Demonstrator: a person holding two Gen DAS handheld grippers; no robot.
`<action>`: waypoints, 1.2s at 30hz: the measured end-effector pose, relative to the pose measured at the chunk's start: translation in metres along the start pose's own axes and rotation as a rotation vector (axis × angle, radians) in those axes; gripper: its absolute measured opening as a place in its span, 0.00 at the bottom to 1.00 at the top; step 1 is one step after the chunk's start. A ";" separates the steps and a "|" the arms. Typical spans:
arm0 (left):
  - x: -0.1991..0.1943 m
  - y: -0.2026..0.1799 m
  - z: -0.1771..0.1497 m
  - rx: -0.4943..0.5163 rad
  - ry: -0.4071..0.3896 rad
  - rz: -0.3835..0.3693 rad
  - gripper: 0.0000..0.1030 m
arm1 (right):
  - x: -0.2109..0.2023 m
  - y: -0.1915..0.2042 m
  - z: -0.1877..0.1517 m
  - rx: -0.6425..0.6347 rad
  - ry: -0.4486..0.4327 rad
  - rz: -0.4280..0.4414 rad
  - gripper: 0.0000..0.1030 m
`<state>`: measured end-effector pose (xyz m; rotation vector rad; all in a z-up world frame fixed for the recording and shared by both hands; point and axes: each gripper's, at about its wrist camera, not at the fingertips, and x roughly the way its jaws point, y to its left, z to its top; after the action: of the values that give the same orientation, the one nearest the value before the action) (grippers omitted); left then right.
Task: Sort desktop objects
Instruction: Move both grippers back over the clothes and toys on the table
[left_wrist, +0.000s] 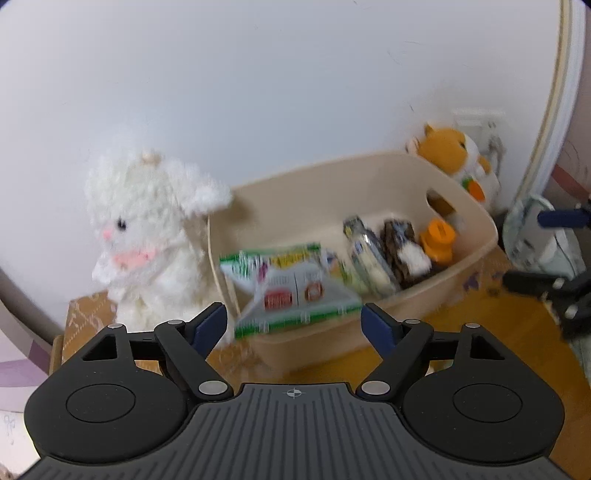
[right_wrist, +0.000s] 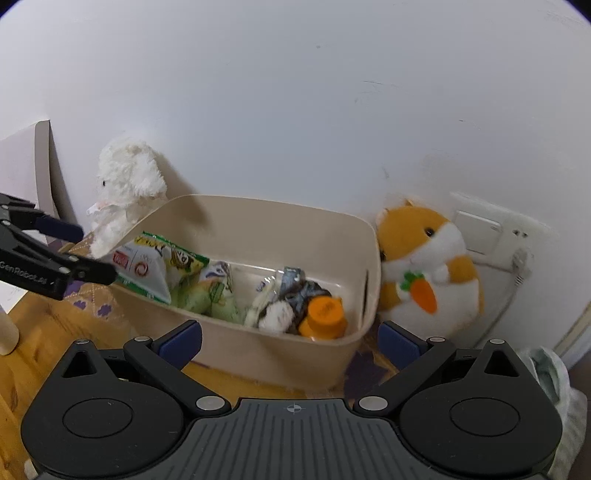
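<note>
A beige plastic bin stands on the wooden desk against the white wall. It holds a green-and-white snack packet, other wrapped snacks, a dark packet and an orange-capped bottle. My left gripper is open and empty, just in front of the bin's near wall below the snack packet. It also shows in the right wrist view. My right gripper is open and empty in front of the bin's right end.
A white plush lamb sits left of the bin. An orange hamster plush with a carrot sits right of it, by a wall socket. A patterned cloth lies under the bin.
</note>
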<state>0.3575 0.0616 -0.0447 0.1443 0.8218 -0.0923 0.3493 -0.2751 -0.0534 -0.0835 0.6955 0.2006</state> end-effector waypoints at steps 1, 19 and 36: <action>-0.001 0.000 -0.006 0.013 0.008 -0.003 0.79 | -0.005 0.000 -0.005 0.001 0.003 -0.001 1.00; -0.032 -0.013 -0.115 -0.007 0.152 -0.165 0.79 | -0.064 -0.001 -0.100 0.097 0.104 0.008 1.00; -0.054 -0.039 -0.179 0.188 0.261 -0.255 0.79 | -0.100 0.037 -0.171 0.033 0.219 0.083 1.00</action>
<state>0.1862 0.0537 -0.1293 0.2309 1.0895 -0.3983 0.1591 -0.2788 -0.1207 -0.0455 0.9208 0.2622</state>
